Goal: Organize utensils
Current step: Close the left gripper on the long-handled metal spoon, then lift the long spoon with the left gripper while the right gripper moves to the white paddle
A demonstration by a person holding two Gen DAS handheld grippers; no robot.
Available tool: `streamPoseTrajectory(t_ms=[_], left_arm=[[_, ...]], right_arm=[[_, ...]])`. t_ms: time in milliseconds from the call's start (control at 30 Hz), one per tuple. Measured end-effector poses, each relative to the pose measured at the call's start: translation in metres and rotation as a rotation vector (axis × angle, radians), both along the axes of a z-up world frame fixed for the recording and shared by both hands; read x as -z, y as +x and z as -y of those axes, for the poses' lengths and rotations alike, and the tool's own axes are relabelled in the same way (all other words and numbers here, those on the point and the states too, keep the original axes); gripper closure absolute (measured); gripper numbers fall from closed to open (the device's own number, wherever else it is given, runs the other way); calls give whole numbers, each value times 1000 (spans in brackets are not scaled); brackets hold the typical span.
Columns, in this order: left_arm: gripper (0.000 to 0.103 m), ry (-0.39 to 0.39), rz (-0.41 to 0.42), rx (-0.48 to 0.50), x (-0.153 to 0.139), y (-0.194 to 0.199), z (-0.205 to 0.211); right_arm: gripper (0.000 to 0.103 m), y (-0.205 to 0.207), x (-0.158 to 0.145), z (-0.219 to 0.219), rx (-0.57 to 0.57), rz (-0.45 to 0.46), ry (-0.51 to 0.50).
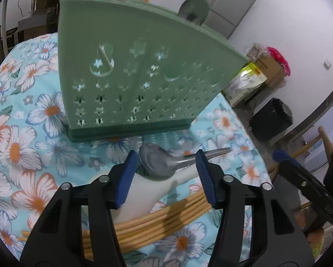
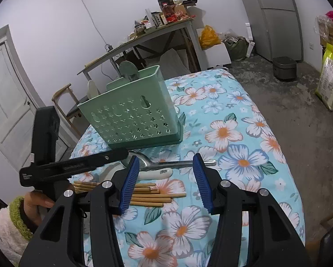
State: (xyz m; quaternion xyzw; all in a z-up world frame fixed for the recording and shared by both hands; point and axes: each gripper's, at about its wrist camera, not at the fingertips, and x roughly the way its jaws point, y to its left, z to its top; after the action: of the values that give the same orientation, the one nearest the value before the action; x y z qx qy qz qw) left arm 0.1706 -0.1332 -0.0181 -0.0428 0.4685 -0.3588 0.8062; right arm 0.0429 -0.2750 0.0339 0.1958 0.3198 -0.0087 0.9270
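Utensils lie loose on the floral worktop [image 2: 244, 115] before the green caddy [image 2: 133, 113]: metal spoon [image 1: 164, 162], white spoon [image 1: 144, 191], chopsticks [image 2: 148, 194]. Left gripper [image 1: 166, 175] straddles both spoons, jaws apart, gripping nothing; right gripper [image 2: 164, 182] hangs open, empty. Closing now could snag both spoons together, or skid the metal one sideways.

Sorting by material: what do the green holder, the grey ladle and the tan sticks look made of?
Green perforated utensil holder: likely moulded matte plastic, with cut-out stars. Grey ladle: probably brushed metal, dull sheen. Tan chopsticks: seemingly bamboo or wood, matte and unvarnished.
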Motion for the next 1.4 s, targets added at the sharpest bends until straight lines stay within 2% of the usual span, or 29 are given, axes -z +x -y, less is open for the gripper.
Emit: streamPoseTrajectory(t_ms=[233,367,433,600,933,1167,1400], left_arm=[[73,29,-51,-29,19,9,10],[78,23,-80,-51,29,16,12],[90,23,-90,-64,34,19,15],[96,-36,-103,-81,33,19,8],[102,-160,-56,-102,-8,-1,-18],[101,-258,1,-155,-46,-24,-70],[101,-251,106,-282,-71,-49,-138]], right_arm=[[54,2,4,4,1,0,19],[54,2,5,4,-1,-1,19],[54,1,5,4,1,-2,17],[54,-1,6,4,7,-2,13],[54,-10,-9,1,16,34,-18],[54,-19,-24,-1,16,73,-36],[54,-7,-21,-14,-45,45,-31]])
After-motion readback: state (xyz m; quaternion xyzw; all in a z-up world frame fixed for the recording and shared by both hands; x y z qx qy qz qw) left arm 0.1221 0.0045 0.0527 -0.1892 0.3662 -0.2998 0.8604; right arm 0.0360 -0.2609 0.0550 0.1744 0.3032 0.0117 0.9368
